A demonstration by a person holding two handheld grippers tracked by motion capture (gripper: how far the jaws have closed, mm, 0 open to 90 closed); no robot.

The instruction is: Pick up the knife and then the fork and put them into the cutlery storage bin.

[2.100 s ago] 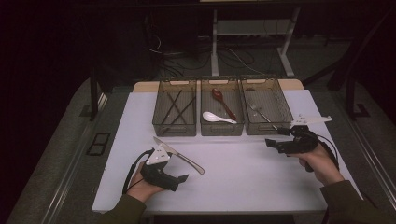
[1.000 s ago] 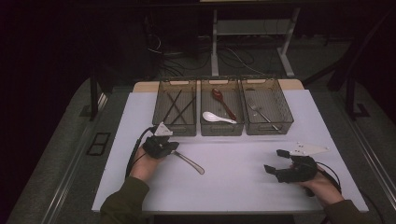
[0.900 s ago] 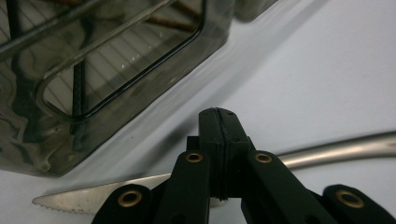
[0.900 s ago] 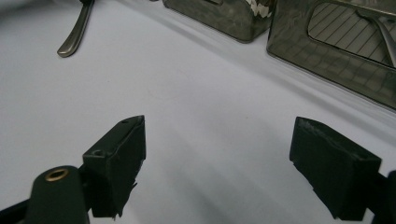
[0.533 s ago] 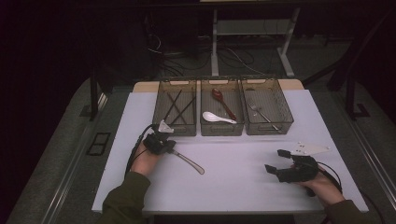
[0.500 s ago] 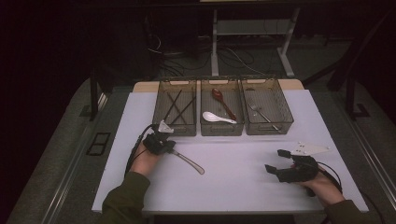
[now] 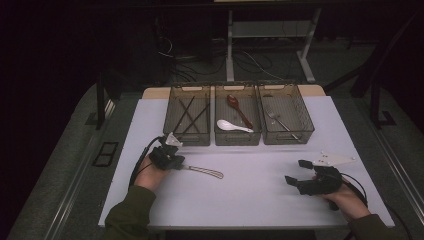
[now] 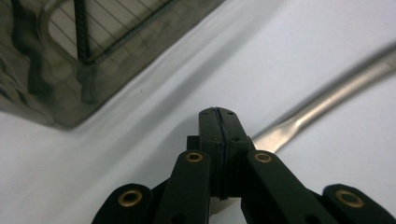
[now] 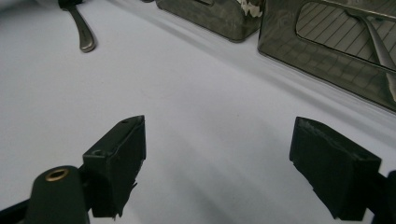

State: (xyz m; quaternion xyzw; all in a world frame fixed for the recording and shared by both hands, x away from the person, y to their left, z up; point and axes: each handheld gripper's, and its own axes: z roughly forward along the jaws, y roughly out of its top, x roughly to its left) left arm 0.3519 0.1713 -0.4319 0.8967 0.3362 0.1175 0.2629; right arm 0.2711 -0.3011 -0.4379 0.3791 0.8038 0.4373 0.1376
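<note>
A slim silver utensil [image 7: 202, 171] lies flat on the white table [image 7: 250, 200], handle end to the left, broader end to the right, just near of the left-hand smoked bin [image 7: 188, 120]. Its bare metal handle [image 8: 322, 105] widens towards the tip. Left gripper [image 7: 166, 158] sits right at that handle end, jaws pressed tight together beside it; whether they pinch the metal I cannot tell. Over at the near right, the right gripper [image 7: 298, 173] rests with jaws spread wide, nothing between them.
</note>
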